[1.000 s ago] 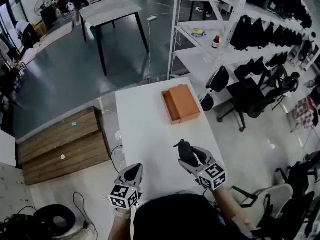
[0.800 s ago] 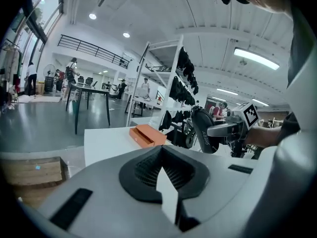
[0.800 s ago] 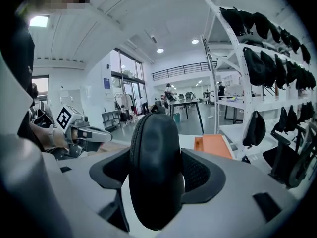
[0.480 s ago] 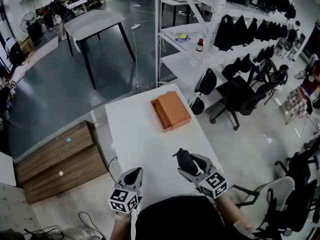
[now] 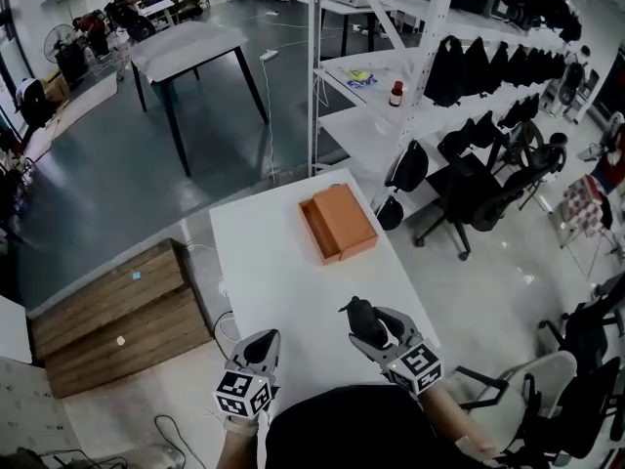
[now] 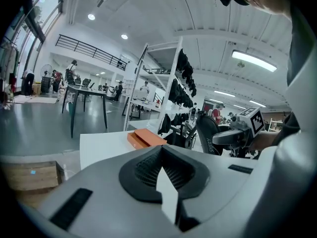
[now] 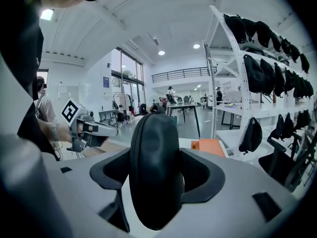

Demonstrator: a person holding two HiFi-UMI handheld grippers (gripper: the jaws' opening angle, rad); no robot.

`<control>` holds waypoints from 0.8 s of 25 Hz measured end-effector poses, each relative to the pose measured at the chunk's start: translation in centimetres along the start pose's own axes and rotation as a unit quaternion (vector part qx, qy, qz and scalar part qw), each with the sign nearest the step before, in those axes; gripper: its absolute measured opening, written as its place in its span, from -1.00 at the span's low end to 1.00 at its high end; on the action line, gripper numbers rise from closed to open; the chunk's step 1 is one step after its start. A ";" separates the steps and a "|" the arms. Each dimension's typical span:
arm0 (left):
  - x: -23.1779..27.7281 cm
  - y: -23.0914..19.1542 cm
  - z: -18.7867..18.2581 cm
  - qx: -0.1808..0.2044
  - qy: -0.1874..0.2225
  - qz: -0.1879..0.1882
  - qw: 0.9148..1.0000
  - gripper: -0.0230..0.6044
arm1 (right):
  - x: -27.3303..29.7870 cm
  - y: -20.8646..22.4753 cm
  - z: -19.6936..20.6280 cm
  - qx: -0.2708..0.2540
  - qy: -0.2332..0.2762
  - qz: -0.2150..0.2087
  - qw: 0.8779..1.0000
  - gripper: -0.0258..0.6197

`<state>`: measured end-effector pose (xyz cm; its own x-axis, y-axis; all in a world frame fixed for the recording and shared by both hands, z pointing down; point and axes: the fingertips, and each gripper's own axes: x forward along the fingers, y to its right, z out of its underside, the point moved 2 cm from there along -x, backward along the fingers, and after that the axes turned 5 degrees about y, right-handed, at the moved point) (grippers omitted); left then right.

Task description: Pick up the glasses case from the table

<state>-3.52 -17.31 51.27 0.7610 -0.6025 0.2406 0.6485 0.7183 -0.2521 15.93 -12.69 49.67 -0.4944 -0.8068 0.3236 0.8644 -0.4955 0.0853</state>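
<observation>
- A white table (image 5: pixel 283 262) carries an orange box (image 5: pixel 344 218) by its far right corner. The box is well apart from both grippers, and a shallow open part runs along its left side.
- On the floor off the table's left edge lies a wooden crate (image 5: pixel 117 311). Past the far edge stands a shelving rack (image 5: pixel 430 57) hung with black bags (image 5: pixel 488 57), and office chairs (image 5: pixel 479 179) stand off the right edge.
- The glasses case (image 7: pixel 154 167), black and rounded, stands on edge between the jaws of the right gripper (image 5: pixel 379 322). Both pads press on its sides, so the jaws are spread wide around it. It is over the table's near right part, close to the right edge.
- The left gripper (image 5: pixel 259 345) is at the near left corner. Its jaw tips meet with nothing between them, and only a sliver of white table shows behind the tips.
- The case's lower end is hidden behind the gripper's body, so I cannot tell whether it touches the table.
- The person's dark head covering (image 5: pixel 342 428) cuts off the table's near edge.
</observation>
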 end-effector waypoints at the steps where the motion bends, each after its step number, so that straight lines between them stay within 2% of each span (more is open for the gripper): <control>1: 0.0 -0.1 0.0 0.000 0.000 0.000 1.000 -0.87 | 0.1 0.1 -0.2 0.000 0.004 0.002 1.000 0.08; 7: -0.5 -0.3 -0.1 0.003 0.002 0.000 1.000 -0.87 | 0.1 0.4 -0.7 -0.003 0.011 0.022 1.000 0.08; 20: -2.2 0.5 1.3 0.001 -0.011 -0.001 1.000 -0.87 | -1.2 -0.3 0.1 0.000 0.011 0.033 0.999 0.08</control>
<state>-4.91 -15.23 51.84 0.7590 -0.5965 0.2610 0.6500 0.7178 -0.2496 16.30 -11.57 49.33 -0.4373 -0.8450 0.3077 0.8957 -0.4399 0.0647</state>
